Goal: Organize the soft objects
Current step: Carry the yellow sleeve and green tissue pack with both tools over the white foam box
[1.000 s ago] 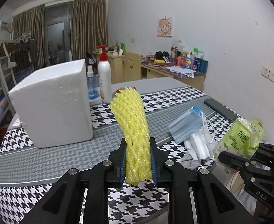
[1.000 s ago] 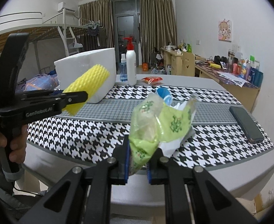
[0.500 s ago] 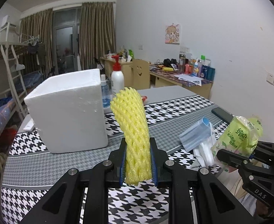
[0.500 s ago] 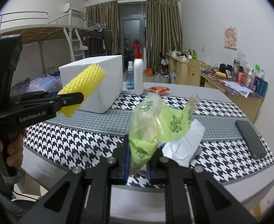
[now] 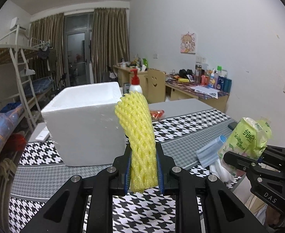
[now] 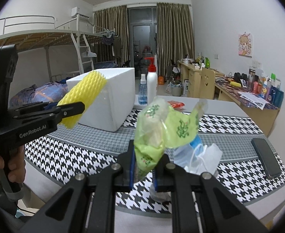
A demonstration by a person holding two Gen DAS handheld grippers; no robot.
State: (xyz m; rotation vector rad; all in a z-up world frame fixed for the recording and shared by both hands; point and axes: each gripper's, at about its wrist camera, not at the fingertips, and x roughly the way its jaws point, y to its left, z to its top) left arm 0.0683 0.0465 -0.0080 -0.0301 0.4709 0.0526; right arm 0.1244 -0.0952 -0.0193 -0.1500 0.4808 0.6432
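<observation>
Carrying both loads toward the foam box (image 5: 84,124); we keep the left gripper (image 5: 143,171) pinching the yellow foam net sleeve (image 5: 137,134), the right gripper (image 6: 143,169) pinching the green tissue pack (image 6: 154,132); release only above the box's open top.

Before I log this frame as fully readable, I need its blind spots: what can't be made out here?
- Inside of the white foam box: both wrist views show only its outer walls and rim.
- Blue face masks: partly covered by the green tissue pack in the right gripper.
- Labels on the desk bottles: too small in both views.
- Pump bottle: its body is hidden behind the foam box and the yellow foam net.
</observation>
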